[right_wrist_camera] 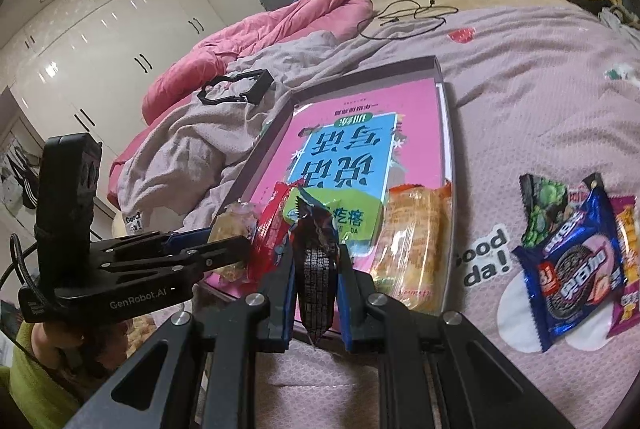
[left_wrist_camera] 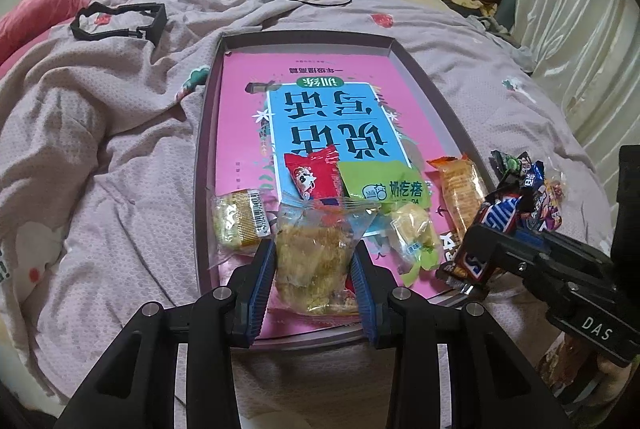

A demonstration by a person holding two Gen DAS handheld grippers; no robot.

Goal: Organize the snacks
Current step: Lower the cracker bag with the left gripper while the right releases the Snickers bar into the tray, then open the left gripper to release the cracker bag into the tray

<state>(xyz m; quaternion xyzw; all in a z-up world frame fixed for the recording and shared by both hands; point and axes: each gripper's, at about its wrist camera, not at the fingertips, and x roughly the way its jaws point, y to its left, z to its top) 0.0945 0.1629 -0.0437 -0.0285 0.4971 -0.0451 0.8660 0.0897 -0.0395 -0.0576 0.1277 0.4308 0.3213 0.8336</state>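
Left tongs [left_wrist_camera: 314,261] clamped on a clear packet of yellow crumbly snack [left_wrist_camera: 316,257], low over the near end of the tray [left_wrist_camera: 206,133] on the bed [left_wrist_camera: 100,157]. Right tongs [right_wrist_camera: 316,269] pinched tight on a dark chocolate bar [right_wrist_camera: 316,269], wrapper upright above the tray's near edge. Loose snacks [right_wrist_camera: 576,261] lying right of the tray.

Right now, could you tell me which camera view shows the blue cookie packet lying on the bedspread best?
The right wrist view: the blue cookie packet lies flat and unobstructed, its label facing up. The left wrist view catches only a sliver of it behind the right gripper.
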